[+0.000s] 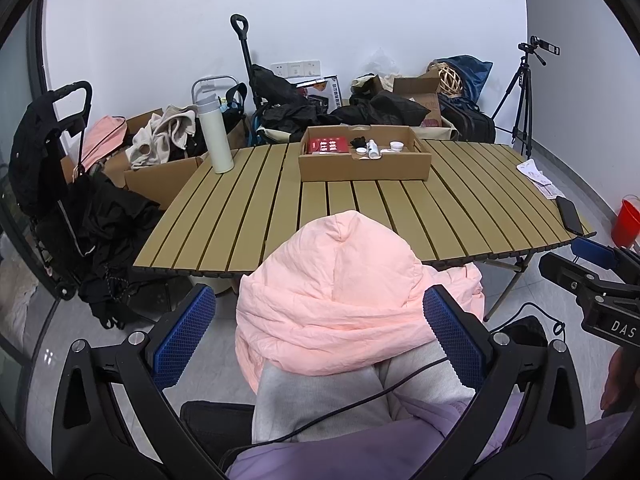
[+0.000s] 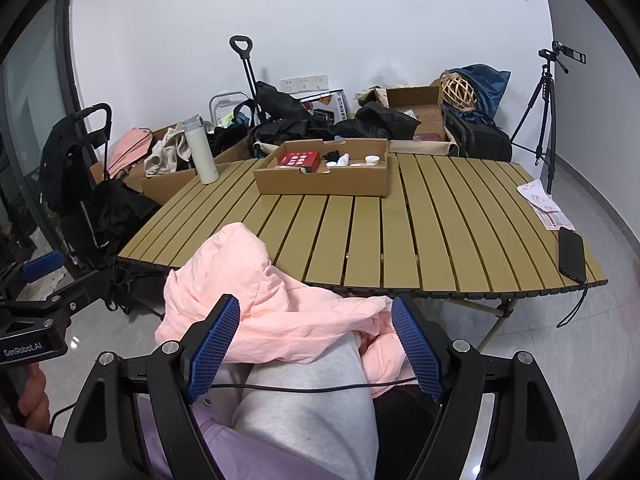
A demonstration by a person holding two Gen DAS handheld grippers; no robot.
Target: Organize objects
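Slatted table [image 1: 248,216] before you: one cardboard tray [image 1: 364,166] holds a red box [image 1: 329,146].
Your left gripper [image 1: 320,332] and right gripper [image 2: 316,344] gape, fingers spread, over one pink jacket [image 1: 340,280].

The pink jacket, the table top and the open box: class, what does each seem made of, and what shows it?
Pink jacket: thin matte quilted fabric, probably padded; it crumples and puffs. Table top: tan slats, perhaps painted metal or wood; smooth, uniform. Open box: brown cardboard, matte, folded flaps.
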